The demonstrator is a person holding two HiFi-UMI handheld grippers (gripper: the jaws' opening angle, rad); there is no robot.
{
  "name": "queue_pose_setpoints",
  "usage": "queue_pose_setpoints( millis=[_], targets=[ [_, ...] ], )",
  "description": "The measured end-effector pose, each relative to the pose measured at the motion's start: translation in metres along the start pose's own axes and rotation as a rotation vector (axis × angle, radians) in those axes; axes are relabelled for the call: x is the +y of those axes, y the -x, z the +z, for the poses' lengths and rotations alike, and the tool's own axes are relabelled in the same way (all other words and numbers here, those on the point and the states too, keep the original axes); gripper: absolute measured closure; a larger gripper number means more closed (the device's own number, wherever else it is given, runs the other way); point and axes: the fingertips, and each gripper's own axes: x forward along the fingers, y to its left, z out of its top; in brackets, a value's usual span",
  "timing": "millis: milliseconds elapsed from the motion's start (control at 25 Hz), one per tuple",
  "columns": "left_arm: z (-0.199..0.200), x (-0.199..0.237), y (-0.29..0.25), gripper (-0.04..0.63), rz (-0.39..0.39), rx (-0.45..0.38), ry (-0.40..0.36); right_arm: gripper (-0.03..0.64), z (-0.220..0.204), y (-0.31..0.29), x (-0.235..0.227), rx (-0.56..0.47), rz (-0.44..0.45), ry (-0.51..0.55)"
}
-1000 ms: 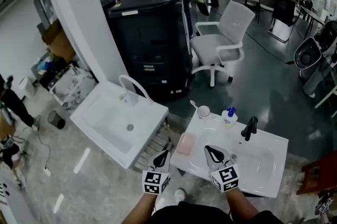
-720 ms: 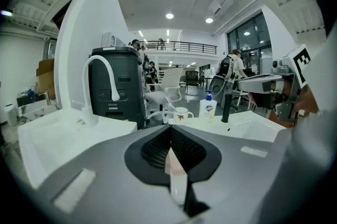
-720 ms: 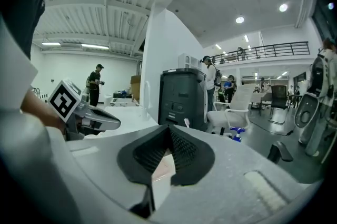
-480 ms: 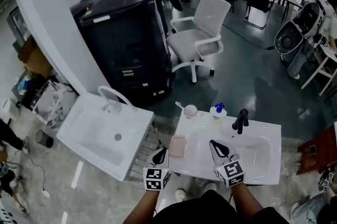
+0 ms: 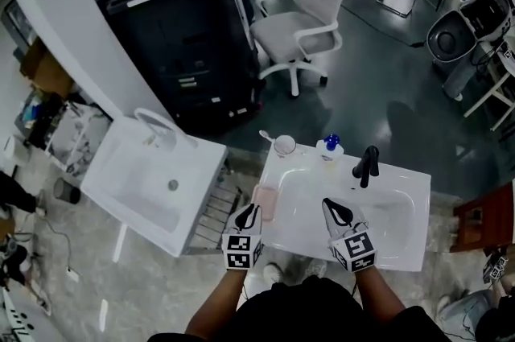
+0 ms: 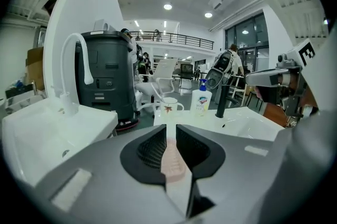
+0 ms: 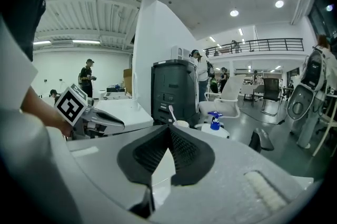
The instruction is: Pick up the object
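A pink soap-like pad (image 5: 264, 202) lies on the left ledge of the white sink (image 5: 402, 240) in front of me. My left gripper (image 5: 249, 213) hovers just at its near edge. In the left gripper view the pink pad (image 6: 171, 157) shows through a narrow gap between the jaws, which are opening; the pads do not press on it. My right gripper (image 5: 336, 210) hangs over the basin's near side, its jaws shut with nothing in them. The right gripper view (image 7: 169, 130) shows the tips meeting.
At the sink's back stand a black faucet (image 5: 366, 165), a blue-capped pump bottle (image 5: 328, 147) and a cup with a toothbrush (image 5: 283, 144). A second white sink (image 5: 153, 179) lies to the left. A black cabinet (image 5: 181, 35) and a white office chair (image 5: 302, 18) stand beyond.
The head view has tilted so the sink sits more centred. Both grippers stay over the sink's near side, the left one now close beside the pink pad.
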Motion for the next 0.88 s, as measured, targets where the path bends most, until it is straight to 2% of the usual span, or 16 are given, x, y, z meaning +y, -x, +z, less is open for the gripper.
queue_pose_setpoints(
  millis=[80, 200, 440, 680, 880],
  targets=[
    [-0.009, 0.0, -0.006, 0.479, 0.014, 0.011, 0.004, 0.615, -0.01, -0.001, -0.002, 0.015, 0.014, -0.006],
    [-0.024, 0.001, -0.013, 0.35, 0.034, 0.042, 0.0, 0.615, -0.025, -0.003, -0.003, 0.036, 0.032, -0.021],
    [-0.06, 0.0, -0.033, 0.143, 0.045, 0.166, -0.001, 0.615, -0.047, -0.004, -0.001, 0.082, 0.066, -0.046],
    [-0.105, 0.004, -0.057, 0.081, 0.047, 0.302, -0.008, 0.615, -0.066, -0.006, 0.003, 0.125, 0.087, -0.044],
    [-0.122, 0.013, -0.072, 0.057, 0.073, 0.361, 0.015, 0.615, -0.08, -0.005, 0.003, 0.15, 0.102, -0.052]
  ],
)
